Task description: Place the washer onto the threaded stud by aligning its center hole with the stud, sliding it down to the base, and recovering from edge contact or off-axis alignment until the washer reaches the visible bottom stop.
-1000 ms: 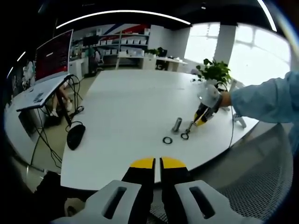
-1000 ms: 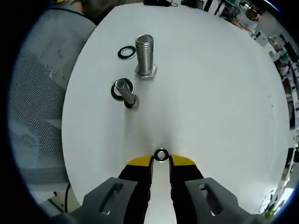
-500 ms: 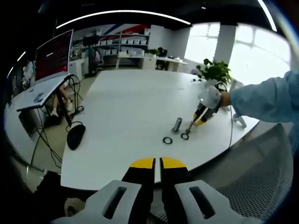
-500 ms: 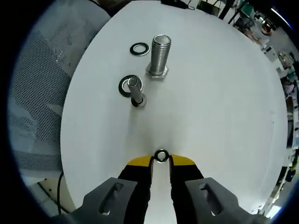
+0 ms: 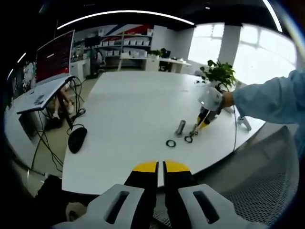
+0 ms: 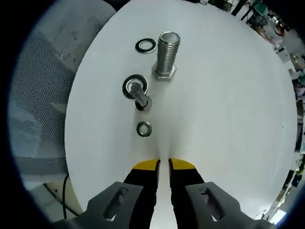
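A small washer (image 6: 144, 129) is seen lying on the tabletop (image 6: 224, 105) beside the thin stud (image 6: 139, 95), ahead of the empty, nearly closed right gripper (image 6: 164, 164). In the left gripper view, the left gripper (image 5: 160, 166) is held closed and empty off the tabletop edge, and a mouse (image 5: 77, 138) is seen.

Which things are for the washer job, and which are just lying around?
For the job: small silver ring washer; short metal stud; big threaded metal stud.
Just lying about: black computer mouse; green potted plant.
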